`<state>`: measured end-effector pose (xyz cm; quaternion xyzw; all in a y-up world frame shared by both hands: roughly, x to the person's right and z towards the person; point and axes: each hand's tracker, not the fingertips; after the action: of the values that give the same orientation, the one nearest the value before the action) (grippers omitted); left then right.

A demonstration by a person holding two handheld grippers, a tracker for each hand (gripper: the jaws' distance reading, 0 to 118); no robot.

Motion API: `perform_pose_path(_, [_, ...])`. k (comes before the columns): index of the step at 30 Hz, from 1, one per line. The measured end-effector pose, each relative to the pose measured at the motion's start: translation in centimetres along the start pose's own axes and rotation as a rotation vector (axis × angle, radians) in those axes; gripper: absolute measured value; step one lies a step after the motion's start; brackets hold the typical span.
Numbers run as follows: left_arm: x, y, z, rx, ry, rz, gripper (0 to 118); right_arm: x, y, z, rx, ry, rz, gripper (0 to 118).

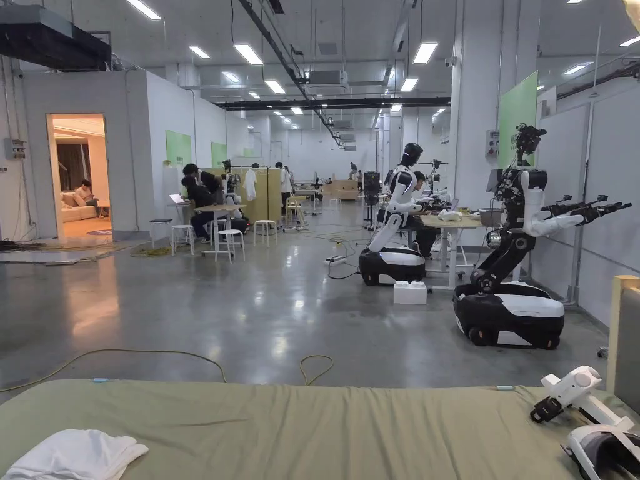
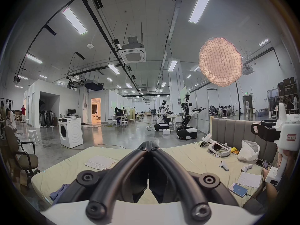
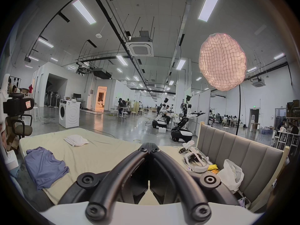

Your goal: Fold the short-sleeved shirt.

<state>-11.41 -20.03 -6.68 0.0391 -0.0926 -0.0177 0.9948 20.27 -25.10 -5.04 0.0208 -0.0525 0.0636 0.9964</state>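
The shirt [image 3: 44, 165], a blue-purple short-sleeved one, lies crumpled and unfolded at the near left corner of the bed [image 3: 100, 149], one edge hanging toward the bed's side. In the left gripper view only a bunched bit of the shirt [image 2: 59, 192] peeks out beside the gripper body. Farther along the left side rests a white cloth [image 3: 76, 140], already folded flat, well apart from the shirt.

The left hand-held gripper [image 2: 149, 149] has its jaws pressed together, tips meeting, with nothing between them; it is held above the bed's middle, pointing out toward the hall. The right hand-held gripper [image 3: 149, 149] is the same: jaws closed and empty, held above the bed to the right of the shirt.

Folding has not begun; this looks like the moment before the first reach. The next move calls for both grippers to spread their jaws, swing down and left to the shirt, pinch it at the shoulders or hem, and draw it onto open bed to lay it flat.

On the far right, by the headboard [image 3: 240, 149], sit a headset [image 3: 197, 162], a plastic bag [image 3: 231, 175] and controllers [image 2: 224, 165], clear of the work.
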Motion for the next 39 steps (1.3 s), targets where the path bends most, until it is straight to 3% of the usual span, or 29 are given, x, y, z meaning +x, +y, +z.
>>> perform_pose_path(5, [-0.1, -0.7, -0.3, -0.037, -0.012, 0.011, 0, -0.6, -0.3, 0.0, -0.010, -0.009, 0.034, 0])
perform_pose_path(8, [0.5, -0.7, -0.5, -0.045, -0.006, -0.059, 0, -0.8, -0.5, -0.2, -0.015, -0.025, 0.082, 0])
perform_pose_path(9, [1.0, -0.9, -0.6, -0.043, -0.008, -0.141, 0, -1.2, -0.4, -0.2, -0.011, -0.045, 0.168, 0])
perform_pose_path(10, [2.0, -1.3, -1.0, -0.049, 0.000, -0.266, 0, -2.1, -0.6, -0.3, -0.003, -0.085, 0.366, 0])
perform_pose_path(11, [3.1, -2.2, -1.2, -0.057, 0.010, -0.415, 0, -2.8, -1.0, -0.4, 0.013, -0.095, 0.515, 0])
perform_pose_path(13, [5.4, -6.5, -1.7, -0.049, 0.053, -0.868, 0, -4.1, -3.3, -0.3, 0.064, -0.087, 0.942, 0])
perform_pose_path(15, [5.9, -11.4, -1.8, -0.047, 0.059, -1.238, 0, -4.3, -5.9, -0.2, 0.092, -0.048, 1.255, 0])
perform_pose_path(16, [5.7, -13.8, -1.7, -0.064, 0.012, -1.418, 0, -4.2, -7.3, -0.1, 0.105, -0.007, 1.381, 0])
perform_pose_path(18, [6.1, -15.7, -1.1, -0.122, -0.079, -1.526, 0, -4.1, -9.5, 0.0, 0.114, 0.071, 1.562, 0])
perform_pose_path(19, [6.2, -16.9, -1.0, -0.123, -0.100, -1.551, 0, -4.0, -10.3, 0.1, 0.129, 0.112, 1.625, 0])
perform_pose_path(20, [6.4, -17.8, -1.0, -0.122, -0.092, -1.572, 0, -4.1, -10.9, 0.0, 0.118, 0.144, 1.622, 0])
perform_pose_path(23, [5.7, -18.1, -1.0, -0.137, -0.076, -1.517, 0, -4.3, -10.9, -0.3, 0.011, 0.189, 1.521, 0])
perform_pose_path(24, [5.9, -16.2, -1.1, -0.107, -0.047, -1.392, 0, -4.3, -10.4, -0.6, -0.036, 0.185, 1.427, 0])
perform_pose_path(26, [5.5, -11.6, -1.4, -0.115, -0.050, -1.061, 0, -4.4, -7.9, -1.4, -0.138, 0.121, 1.018, 0])
perform_pose_path(28, [2.7, -5.8, -1.8, -0.131, -0.046, -0.568, 0, -2.1, -6.4, -1.6, -0.117, 0.079, 0.503, 0])
perform_pose_path(29, [1.0, -4.0, -1.8, -0.117, -0.040, -0.365, 0, -1.4, -5.9, -1.8, -0.127, 0.064, 0.321, 0])
perform_pose_path(31, [-3.8, -2.4, -1.4, -0.070, -0.085, 0.181, 0, 0.8, -6.0, -1.5, -0.152, 0.025, -0.046, 0])
perform_pose_path(33, [-9.4, -5.6, -0.7, -0.023, -0.200, 0.707, 0, 2.4, -7.6, -0.9, -0.146, 0.027, -0.357, 0])
perform_pose_path(34, [-8.9, -7.0, -0.7, -0.049, -0.181, 0.733, 0, 2.9, -8.1, -0.7, -0.164, 0.012, -0.442, 0])
perform_pose_path(35, [-8.0, -7.2, -0.9, -0.104, -0.097, 0.608, 0, 2.5, -8.3, -0.4, -0.186, -0.012, -0.440, 0])
perform_pose_path(37, [-5.6, -6.7, -1.3, -0.186, -0.010, 0.269, 0, 2.5, -8.3, 0.1, -0.185, -0.023, -0.255, 0])
perform_pose_path(39, [-4.1, -6.4, -0.4, -0.156, -0.059, 0.171, 0, 1.5, -7.7, 0.3, -0.162, -0.047, -0.116, 0])
